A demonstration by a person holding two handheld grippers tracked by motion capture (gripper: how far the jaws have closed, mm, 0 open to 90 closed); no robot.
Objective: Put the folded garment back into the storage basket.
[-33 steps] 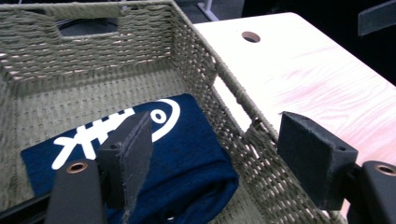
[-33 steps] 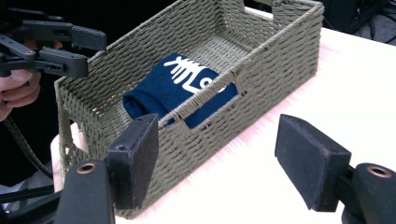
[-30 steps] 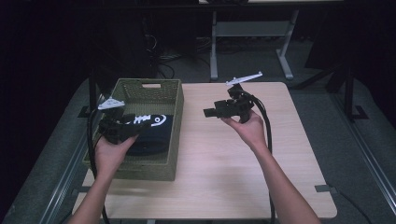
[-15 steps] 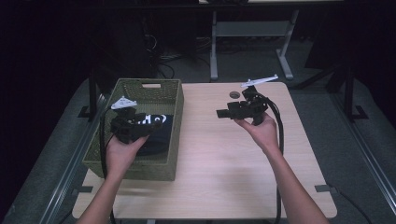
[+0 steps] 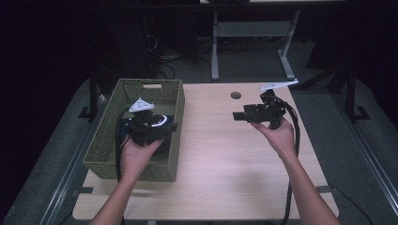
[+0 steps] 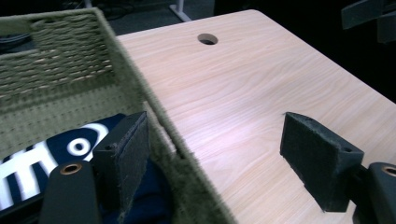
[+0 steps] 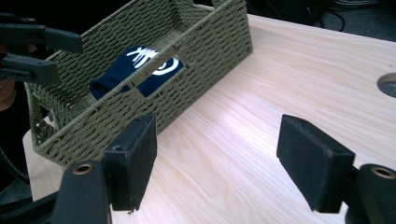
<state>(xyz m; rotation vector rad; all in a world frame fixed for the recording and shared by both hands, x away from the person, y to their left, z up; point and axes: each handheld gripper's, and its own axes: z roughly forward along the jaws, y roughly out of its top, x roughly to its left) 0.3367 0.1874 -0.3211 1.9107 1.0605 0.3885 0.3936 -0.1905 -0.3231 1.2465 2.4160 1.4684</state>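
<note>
We hold the left tool (image 6: 212,158) released astride the green basket's (image 5: 110,136) right wall; inside lies a folded navy cloth (image 7: 135,67), lengthwise along the basket. Our right tool (image 7: 219,161) hangs released above the table (image 5: 220,159).

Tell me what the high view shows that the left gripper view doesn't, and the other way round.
High view: both hands, the left over the basket, the right above the table, each with tongs, and the floor around.
Left gripper view: up close, open tongs straddling the basket's wall, one pad inside by the navy cloth.
Both: basket, cloth, table and its round hole.
</note>
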